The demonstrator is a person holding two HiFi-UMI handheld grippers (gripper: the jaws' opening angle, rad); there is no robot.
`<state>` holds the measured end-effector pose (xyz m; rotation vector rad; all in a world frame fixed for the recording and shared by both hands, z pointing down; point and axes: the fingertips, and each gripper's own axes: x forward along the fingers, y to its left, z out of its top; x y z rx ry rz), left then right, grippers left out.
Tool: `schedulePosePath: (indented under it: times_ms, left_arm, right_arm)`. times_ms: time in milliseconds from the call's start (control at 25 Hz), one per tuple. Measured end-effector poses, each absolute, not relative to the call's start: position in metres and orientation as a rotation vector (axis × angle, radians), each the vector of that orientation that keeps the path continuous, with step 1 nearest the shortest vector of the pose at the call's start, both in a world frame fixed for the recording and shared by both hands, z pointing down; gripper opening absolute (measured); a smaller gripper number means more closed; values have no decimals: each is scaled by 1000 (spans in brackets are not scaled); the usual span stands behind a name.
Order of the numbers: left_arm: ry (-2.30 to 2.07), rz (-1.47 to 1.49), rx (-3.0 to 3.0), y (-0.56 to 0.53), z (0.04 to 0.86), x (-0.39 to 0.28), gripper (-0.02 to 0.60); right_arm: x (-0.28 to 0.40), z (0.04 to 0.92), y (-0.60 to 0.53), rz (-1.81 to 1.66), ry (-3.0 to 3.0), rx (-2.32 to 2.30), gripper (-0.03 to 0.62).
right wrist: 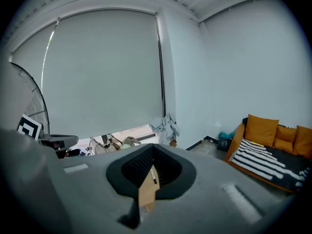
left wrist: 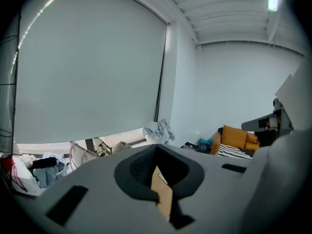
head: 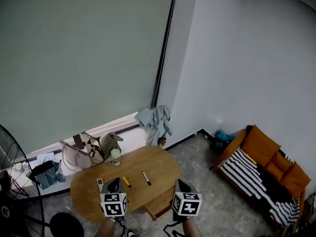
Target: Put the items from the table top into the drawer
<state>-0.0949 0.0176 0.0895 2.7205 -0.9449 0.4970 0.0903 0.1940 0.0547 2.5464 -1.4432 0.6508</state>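
An oval wooden table (head: 158, 167) carries a yellow pen (head: 128, 183), a dark marker (head: 146, 177), a small white item (head: 100, 184) and a cup (head: 115, 157). A wooden drawer (head: 159, 205) juts out below the table's near edge. My left gripper (head: 114, 184) hangs over the near side of the table, close to the pen. My right gripper (head: 180, 185) is off the table's right end, above the drawer. Both are shut and hold nothing. Between the left gripper (left wrist: 158, 179) pads only a slit of tabletop shows. Between the right gripper (right wrist: 148, 179) pads the marker (right wrist: 153, 175) shows.
Bags (head: 81, 152) and clothes lie along the window wall behind the table. A standing fan (head: 10, 181) is at the far left. An orange sofa (head: 261, 172) with a striped blanket stands at the right. A grey cloth (head: 154, 120) hangs in the corner.
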Motion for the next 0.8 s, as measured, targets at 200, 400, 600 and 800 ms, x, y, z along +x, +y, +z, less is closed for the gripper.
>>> schedulePosePath:
  times_ms: [200, 400, 600, 800]
  left_arm:
    - [-976, 522, 2686, -23, 100, -76, -8]
    - [-1042, 559, 2620, -45, 117, -70, -8]
    - [-1171, 572, 2511, -54, 135, -69, -8]
    - [-1235, 595, 2435, -48, 148, -68, -8]
  right_arm:
    - [110, 63, 148, 674, -1469, 2502, 5]
    - [130, 86, 114, 731, -1503, 2437, 5]
    - [148, 110, 77, 755, -1595, 2307, 5]
    - [157, 128, 53, 781, -1665, 2189, 5]
